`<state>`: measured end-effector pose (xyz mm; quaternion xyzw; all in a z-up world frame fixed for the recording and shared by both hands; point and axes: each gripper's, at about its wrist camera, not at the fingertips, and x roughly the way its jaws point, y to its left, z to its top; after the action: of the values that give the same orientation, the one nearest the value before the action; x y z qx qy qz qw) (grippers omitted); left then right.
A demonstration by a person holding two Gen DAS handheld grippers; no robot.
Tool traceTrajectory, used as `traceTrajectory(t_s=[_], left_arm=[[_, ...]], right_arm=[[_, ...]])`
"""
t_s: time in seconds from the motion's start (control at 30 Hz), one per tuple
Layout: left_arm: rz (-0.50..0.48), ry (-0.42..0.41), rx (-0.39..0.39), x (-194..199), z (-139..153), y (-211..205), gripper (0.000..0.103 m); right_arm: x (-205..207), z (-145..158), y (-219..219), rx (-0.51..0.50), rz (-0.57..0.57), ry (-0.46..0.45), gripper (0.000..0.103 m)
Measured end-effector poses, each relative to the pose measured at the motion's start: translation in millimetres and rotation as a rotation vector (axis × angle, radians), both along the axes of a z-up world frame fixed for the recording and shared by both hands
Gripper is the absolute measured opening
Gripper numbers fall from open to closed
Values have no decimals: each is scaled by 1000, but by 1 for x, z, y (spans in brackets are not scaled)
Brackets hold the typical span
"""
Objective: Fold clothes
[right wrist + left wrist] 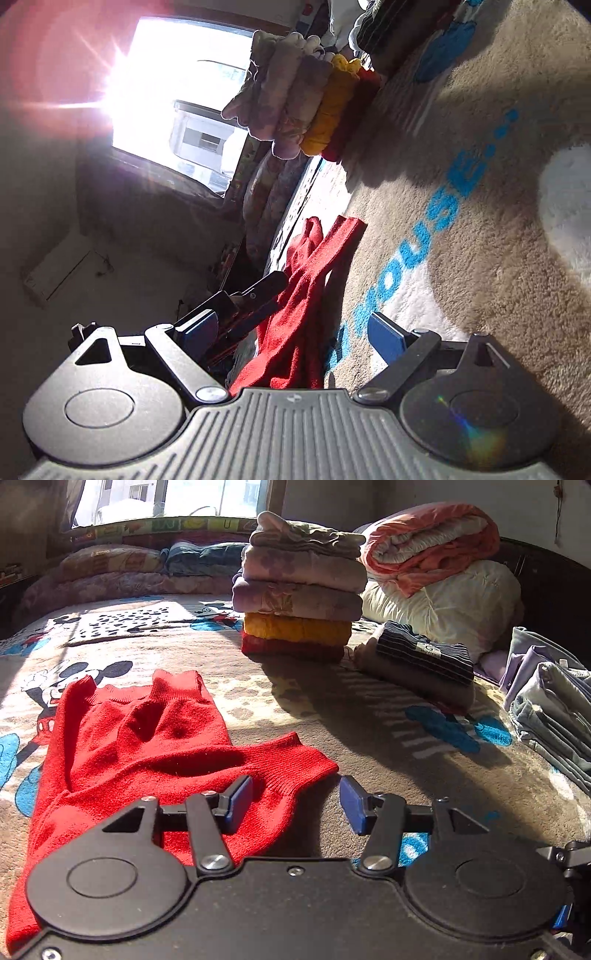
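Note:
A red knitted sweater (pixel 147 746) lies partly folded on the cartoon-print bed blanket (pixel 369 731), collar toward the window. My left gripper (pixel 295 801) is open just above the sweater's near right corner; its left blue pad (pixel 240 801) is over the knit and its right pad (pixel 352 805) over the blanket. The right wrist view is rolled sideways. There my right gripper (pixel 293 332) is open, with the red sweater (pixel 295 317) bunched in front of the gap and nothing pinched. The left gripper's black body (pixel 255 295) shows beyond it.
A tall stack of folded clothes (pixel 299 590) stands mid-bed, seen also as the stack (pixel 303 107) in the right view. A folded striped garment (pixel 424 653), rolled quilts (pixel 436 576) and a pile of pale clothes (pixel 550 709) sit to the right. Pillows line the window wall.

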<state>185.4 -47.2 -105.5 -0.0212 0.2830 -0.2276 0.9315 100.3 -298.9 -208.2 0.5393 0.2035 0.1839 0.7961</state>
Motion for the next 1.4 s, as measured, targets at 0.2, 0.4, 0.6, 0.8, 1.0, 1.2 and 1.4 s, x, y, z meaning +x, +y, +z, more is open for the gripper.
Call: traceTrajectory(t_s=[0.2,0.4,0.6,0.8,1.0,1.2,1.4], left_arm=[[133,-80,-141,-53,18,95,54],[198,-133,-181,-89,-2,154,64],[108,-210,95,-99,-14,140,65],[96,-249,277,-99,-33,133,65],[61,-258,348,-92,-45,126,65],[6,-263,404,-93,-53,115,65],[-28,-284,425,-94,-54,105,65]], right_arm=[[24,5,24,-81,34,33,80],[70,5,46,-97,25,98,77],[115,15,65,-201,5,145,78],[126,14,68,-221,-31,165,33],[119,25,66,-218,-41,114,12],[123,57,69,-226,1,13,9],[123,79,73,-219,42,-60,8]])
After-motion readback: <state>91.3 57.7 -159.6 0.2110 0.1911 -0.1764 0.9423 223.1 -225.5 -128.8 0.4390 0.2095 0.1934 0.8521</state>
